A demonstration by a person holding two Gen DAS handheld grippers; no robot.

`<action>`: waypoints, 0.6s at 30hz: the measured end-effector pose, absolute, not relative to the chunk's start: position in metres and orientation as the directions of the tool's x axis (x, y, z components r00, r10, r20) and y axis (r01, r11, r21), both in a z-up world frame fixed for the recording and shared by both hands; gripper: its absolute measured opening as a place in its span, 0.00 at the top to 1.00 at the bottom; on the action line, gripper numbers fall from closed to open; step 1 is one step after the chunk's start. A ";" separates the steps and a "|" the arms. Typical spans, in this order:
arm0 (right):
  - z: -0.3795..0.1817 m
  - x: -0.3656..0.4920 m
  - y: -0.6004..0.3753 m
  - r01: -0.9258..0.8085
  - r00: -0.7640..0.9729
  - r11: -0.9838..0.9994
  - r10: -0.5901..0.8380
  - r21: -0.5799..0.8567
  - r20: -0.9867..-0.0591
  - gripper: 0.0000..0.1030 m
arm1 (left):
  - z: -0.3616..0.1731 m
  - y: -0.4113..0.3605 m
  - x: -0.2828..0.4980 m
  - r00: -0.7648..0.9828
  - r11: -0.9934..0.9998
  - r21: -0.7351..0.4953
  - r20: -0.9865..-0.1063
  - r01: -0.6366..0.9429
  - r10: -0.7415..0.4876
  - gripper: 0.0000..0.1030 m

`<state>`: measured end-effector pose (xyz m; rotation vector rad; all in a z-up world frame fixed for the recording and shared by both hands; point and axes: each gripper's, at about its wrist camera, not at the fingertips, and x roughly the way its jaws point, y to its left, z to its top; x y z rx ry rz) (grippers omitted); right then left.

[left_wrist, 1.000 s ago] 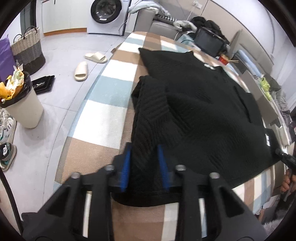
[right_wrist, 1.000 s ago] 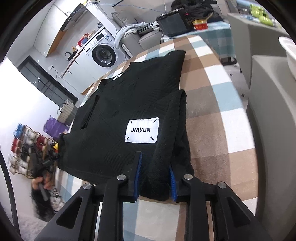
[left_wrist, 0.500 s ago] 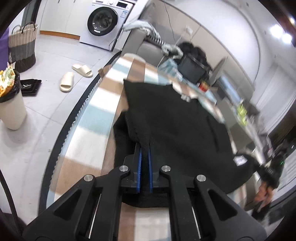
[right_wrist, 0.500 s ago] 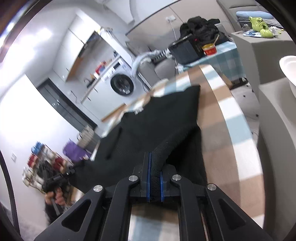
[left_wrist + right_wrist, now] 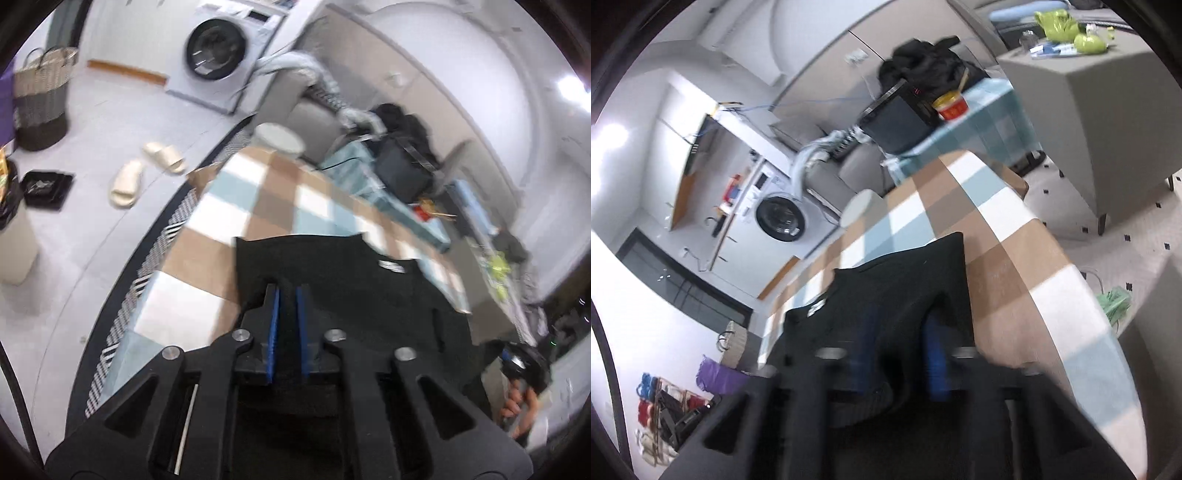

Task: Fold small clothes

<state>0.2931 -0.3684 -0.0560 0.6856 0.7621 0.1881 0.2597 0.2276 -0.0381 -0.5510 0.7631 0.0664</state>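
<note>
We are holding the left claw (image 5: 287,295) over the black sweater (image 5: 332,280), which is lying on the checked bench (image 5: 236,206). Its blue pads (image 5: 273,325) are standing a narrow gap apart, having just been easing open, with dark knit fabric between them; we cannot tell whether they are pressing on it. The right claw (image 5: 899,332) is blurred, and its jaws have just been opening: the pads (image 5: 934,354) are standing well apart, released, with the sweater's folded edge lying between them. The sweater is sitting near the bench's near end, its far edge straight across the checks. A washing machine (image 5: 218,51) is standing beyond the bench.
</note>
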 end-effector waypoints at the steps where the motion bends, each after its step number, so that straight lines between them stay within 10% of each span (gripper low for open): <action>1: -0.057 0.298 -0.369 0.085 0.719 0.768 0.394 0.635 -0.572 0.59 | -0.045 0.229 0.264 0.714 0.860 -0.425 -0.691 -0.282 -0.108 0.80; 5: -0.052 0.296 -0.367 0.042 0.704 0.815 0.385 0.577 -0.596 0.51 | -0.059 0.235 0.260 0.705 0.848 -0.439 -0.700 -0.298 -0.115 0.55; 18: -0.077 0.292 -0.352 0.015 0.583 0.805 0.474 0.593 -0.659 0.59 | -0.080 0.217 0.247 0.636 0.876 -0.407 -0.754 -0.258 -0.163 0.60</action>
